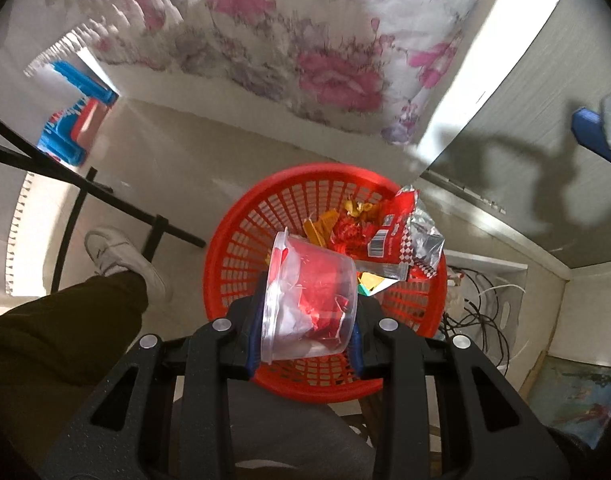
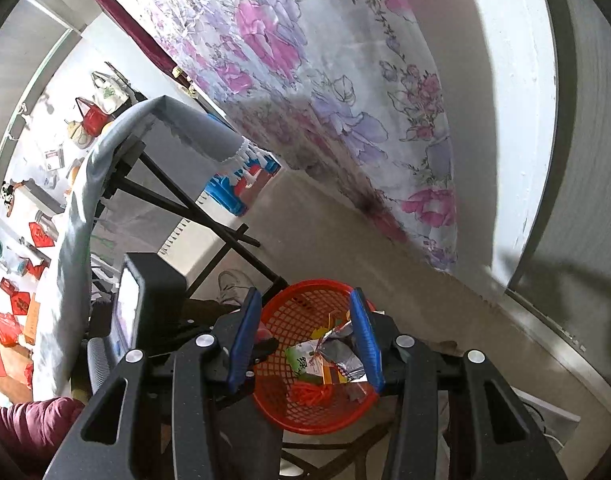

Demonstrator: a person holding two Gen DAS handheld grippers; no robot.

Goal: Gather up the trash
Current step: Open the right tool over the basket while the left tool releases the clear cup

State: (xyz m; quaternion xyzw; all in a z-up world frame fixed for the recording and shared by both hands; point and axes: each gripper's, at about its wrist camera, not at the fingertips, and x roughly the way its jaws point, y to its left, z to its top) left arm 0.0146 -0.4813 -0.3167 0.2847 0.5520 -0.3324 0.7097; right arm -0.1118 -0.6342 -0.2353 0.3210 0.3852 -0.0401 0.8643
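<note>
Floral curtain (image 2: 305, 92), pink and purple blooms on white, hangs to the floor along the far side. Pale smooth floor (image 2: 325, 248), strong daylight, hard shadows thrown on the grey panel (image 1: 525, 152) at right. White wall strip (image 2: 505, 120) between curtain and panel. Folding table with black crossed legs (image 2: 177, 204) under a grey cloth with white fringe (image 2: 145, 128). Blue and red plastic stool (image 1: 71, 120) near the curtain's foot. Left wall: shelves (image 2: 45, 168) cluttered with bags and red boxes. Tangled cables (image 1: 477, 300) on the floor by the right wall; painted canvas (image 1: 577, 396) leaning nearby.
</note>
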